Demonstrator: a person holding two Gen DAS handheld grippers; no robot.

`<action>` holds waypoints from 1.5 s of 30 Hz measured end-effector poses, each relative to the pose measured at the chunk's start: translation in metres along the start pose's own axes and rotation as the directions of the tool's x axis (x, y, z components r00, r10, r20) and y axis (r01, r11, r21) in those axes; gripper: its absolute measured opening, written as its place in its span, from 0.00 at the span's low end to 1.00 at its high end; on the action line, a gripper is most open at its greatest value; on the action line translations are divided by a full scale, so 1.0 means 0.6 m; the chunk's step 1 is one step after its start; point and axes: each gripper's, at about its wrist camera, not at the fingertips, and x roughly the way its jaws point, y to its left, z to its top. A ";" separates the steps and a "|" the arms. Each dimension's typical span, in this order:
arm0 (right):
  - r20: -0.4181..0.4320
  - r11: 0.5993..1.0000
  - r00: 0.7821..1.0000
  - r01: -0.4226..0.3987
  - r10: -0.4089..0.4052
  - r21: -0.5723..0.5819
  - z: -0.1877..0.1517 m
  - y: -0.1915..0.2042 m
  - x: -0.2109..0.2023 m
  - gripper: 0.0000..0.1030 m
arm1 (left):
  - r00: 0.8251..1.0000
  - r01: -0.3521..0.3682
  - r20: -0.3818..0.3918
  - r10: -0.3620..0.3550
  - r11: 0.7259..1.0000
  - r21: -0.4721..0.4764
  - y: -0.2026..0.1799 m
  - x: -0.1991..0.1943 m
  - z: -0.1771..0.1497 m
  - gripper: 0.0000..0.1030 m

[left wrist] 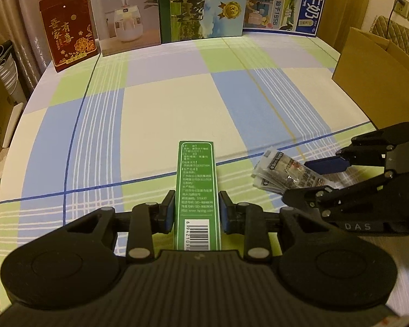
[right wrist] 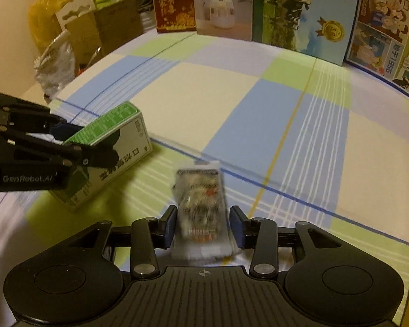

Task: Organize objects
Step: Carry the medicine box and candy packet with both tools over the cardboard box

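Observation:
A long green box (left wrist: 197, 179) with a barcode runs straight out between the pads of my left gripper (left wrist: 196, 212), which is shut on its sides. The right wrist view shows that box (right wrist: 114, 136), green on top and white on the side, low over the checked tablecloth (right wrist: 259, 103) in the left gripper (right wrist: 81, 141). A clear printed snack packet (right wrist: 201, 193), blurred, lies between the fingers of my right gripper (right wrist: 203, 226). Its pads stand just off the packet's edges, open. From the left wrist, the right gripper (left wrist: 310, 179) straddles the packet (left wrist: 280, 171).
Upright along the table's far edge stand a red box (left wrist: 68, 35), a white humidifier box (left wrist: 125, 16) and large milk cartons (left wrist: 201, 5). An open cardboard box (left wrist: 376, 81) sits at the right edge. Bags and cartons (right wrist: 57, 62) crowd beyond the left edge.

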 end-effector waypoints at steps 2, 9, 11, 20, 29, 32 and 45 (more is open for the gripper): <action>0.010 1.000 1.000 0.005 -0.005 -0.011 -0.001 0.001 0.004 0.38 | 1.000 -0.002 -0.007 0.002 1.000 0.006 0.000 0.005 -0.001 0.25; 0.039 0.997 0.999 0.031 -0.028 -0.073 -0.009 0.019 0.013 0.38 | 0.999 -0.028 -0.042 0.029 0.999 0.045 -0.010 0.026 -0.006 0.25; 0.039 0.997 0.999 0.036 -0.034 -0.065 -0.009 0.019 0.015 0.36 | 0.999 -0.027 -0.046 0.029 0.999 0.044 -0.009 0.029 -0.009 0.25; 0.021 0.998 0.998 0.063 -0.063 0.010 -0.010 0.010 -0.004 0.33 | 1.000 0.008 -0.021 -0.009 0.999 -0.039 0.000 0.000 -0.015 0.24; 0.067 0.987 0.995 0.065 -0.076 0.145 -0.031 0.010 -0.081 0.33 | 1.000 0.016 0.025 -0.015 0.997 -0.072 -0.021 -0.059 -0.015 0.24; 0.084 0.980 0.992 0.076 -0.092 0.186 -0.053 0.013 -0.120 0.33 | 0.999 0.009 0.034 -0.006 0.996 -0.087 -0.040 -0.089 -0.018 0.24; 0.140 0.938 0.976 0.111 -0.164 0.327 -0.138 0.014 -0.313 0.33 | 0.997 0.027 0.080 -0.017 0.991 -0.128 -0.167 -0.230 -0.040 0.24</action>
